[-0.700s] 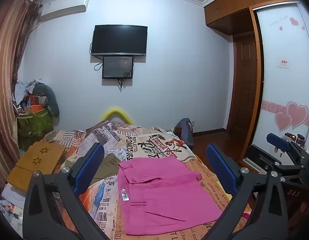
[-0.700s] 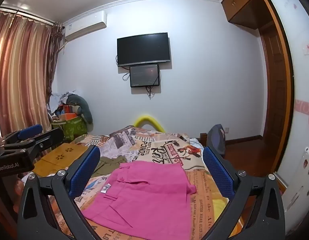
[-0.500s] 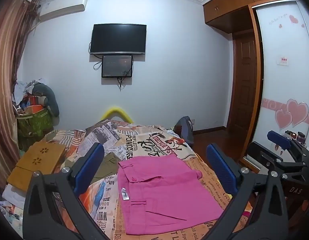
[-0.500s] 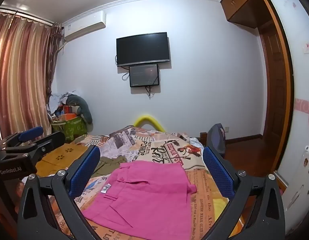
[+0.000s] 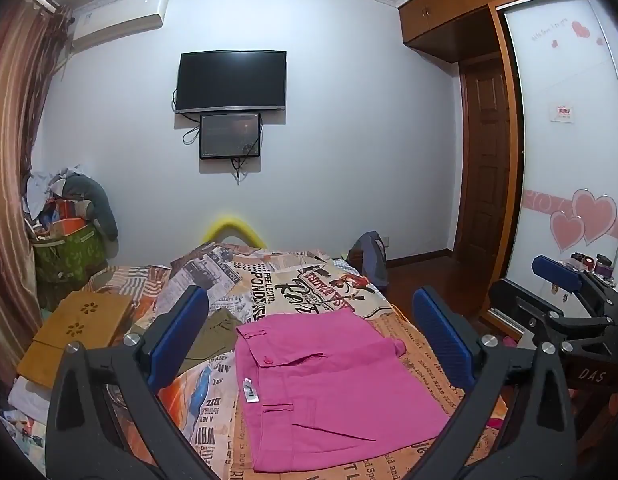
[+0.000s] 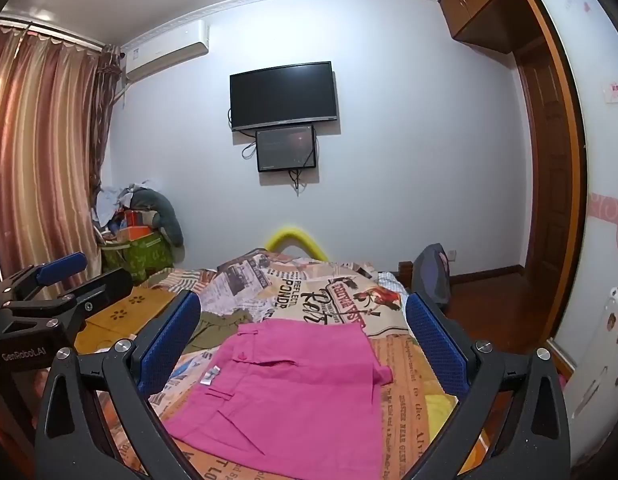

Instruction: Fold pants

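From the left wrist, the left hand-held gripper hangs with fingers spread wide above the folded pink pants lying flat on the bed. From the right wrist, the right hand-held gripper likewise gapes, holding nothing, over them.

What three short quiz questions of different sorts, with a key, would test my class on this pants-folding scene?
1. True or false: the left gripper grips the pink pants.
2. The olive garment lies on which side of the pants in both views? A) left B) right
3. Fill in: the pants lie on a printed ___.

Key: 1 false, both the left and the right gripper are open and holding nothing; 2 A; 3 bedspread.
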Motion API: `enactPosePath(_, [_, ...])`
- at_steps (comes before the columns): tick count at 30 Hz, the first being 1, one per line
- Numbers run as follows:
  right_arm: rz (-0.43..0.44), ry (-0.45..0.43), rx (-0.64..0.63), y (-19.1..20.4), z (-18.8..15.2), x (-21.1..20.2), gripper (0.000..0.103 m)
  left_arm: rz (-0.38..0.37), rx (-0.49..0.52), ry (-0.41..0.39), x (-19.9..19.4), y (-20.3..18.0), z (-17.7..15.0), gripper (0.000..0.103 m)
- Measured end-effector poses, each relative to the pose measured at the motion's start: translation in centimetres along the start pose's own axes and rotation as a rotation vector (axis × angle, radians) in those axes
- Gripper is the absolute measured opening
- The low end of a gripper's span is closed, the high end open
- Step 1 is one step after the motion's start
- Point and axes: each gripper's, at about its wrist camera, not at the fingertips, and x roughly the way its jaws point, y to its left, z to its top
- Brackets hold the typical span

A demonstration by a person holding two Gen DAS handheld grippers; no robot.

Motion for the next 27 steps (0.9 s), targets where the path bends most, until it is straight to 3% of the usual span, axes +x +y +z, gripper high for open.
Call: enactPosePath(27, [-0.004, 0.017, 0.013, -0.21, 0.08, 0.30, 0.102, 0.001, 0.012, 0.002, 0.31, -0.51, -0.26, 0.103])
